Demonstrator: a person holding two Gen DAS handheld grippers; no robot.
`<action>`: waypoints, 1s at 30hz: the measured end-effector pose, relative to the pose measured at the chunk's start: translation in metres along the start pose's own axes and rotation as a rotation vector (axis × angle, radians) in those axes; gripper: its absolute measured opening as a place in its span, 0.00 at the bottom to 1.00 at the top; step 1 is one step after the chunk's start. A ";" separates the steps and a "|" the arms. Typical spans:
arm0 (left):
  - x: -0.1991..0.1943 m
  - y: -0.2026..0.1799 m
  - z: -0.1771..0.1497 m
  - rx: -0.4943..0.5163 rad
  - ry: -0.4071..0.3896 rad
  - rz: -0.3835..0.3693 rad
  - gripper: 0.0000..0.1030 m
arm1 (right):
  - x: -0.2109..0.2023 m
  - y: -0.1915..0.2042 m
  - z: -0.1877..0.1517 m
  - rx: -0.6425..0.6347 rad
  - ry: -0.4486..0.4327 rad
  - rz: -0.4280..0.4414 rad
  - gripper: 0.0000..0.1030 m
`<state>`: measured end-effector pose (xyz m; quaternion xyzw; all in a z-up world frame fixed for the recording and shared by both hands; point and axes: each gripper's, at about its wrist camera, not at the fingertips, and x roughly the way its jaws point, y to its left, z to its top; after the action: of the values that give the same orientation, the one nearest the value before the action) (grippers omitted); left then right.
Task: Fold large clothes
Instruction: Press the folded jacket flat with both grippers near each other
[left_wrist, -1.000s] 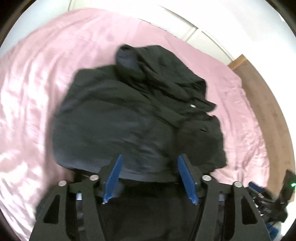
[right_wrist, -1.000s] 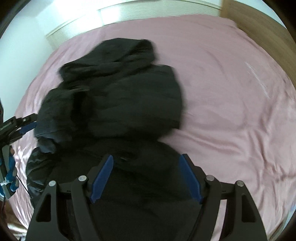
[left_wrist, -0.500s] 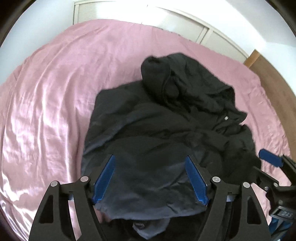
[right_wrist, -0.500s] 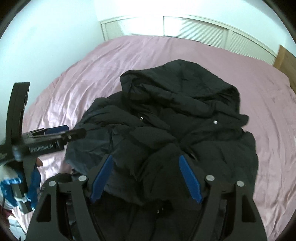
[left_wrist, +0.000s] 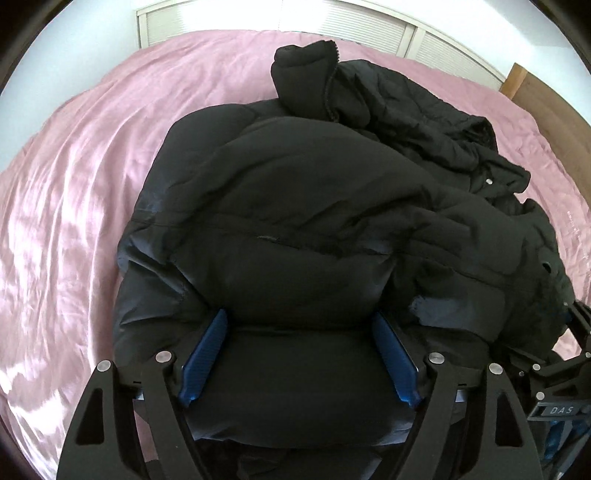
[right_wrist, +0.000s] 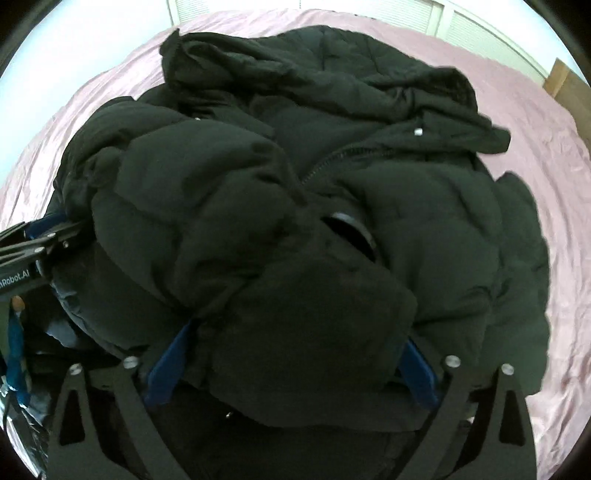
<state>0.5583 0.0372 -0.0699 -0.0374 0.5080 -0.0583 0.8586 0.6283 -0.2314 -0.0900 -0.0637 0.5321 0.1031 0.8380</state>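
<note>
We see the black puffer jacket (left_wrist: 314, 192) heaped on the pink bed (left_wrist: 74, 184). Left gripper (left_wrist: 301, 350) and right gripper (right_wrist: 291, 365) jaws have just been opening, released, padded folds bulging between each pair.

Pink satin sheet (left_wrist: 74, 206) rumpled over bed; white louvred doors (left_wrist: 369, 26) behind; wooden panel (left_wrist: 535, 96) at right.
</note>
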 end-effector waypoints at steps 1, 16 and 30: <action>0.000 -0.001 -0.001 0.002 -0.002 0.003 0.77 | 0.002 0.001 0.000 -0.009 -0.002 -0.003 0.98; -0.046 0.007 0.008 0.030 -0.029 -0.020 0.83 | -0.047 -0.003 -0.007 -0.039 -0.006 0.000 0.98; -0.039 0.018 0.086 -0.007 -0.083 -0.032 0.85 | -0.082 0.058 0.062 -0.140 -0.180 0.168 0.98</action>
<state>0.6168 0.0610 0.0029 -0.0509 0.4717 -0.0684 0.8776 0.6346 -0.1700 0.0104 -0.0678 0.4496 0.2151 0.8643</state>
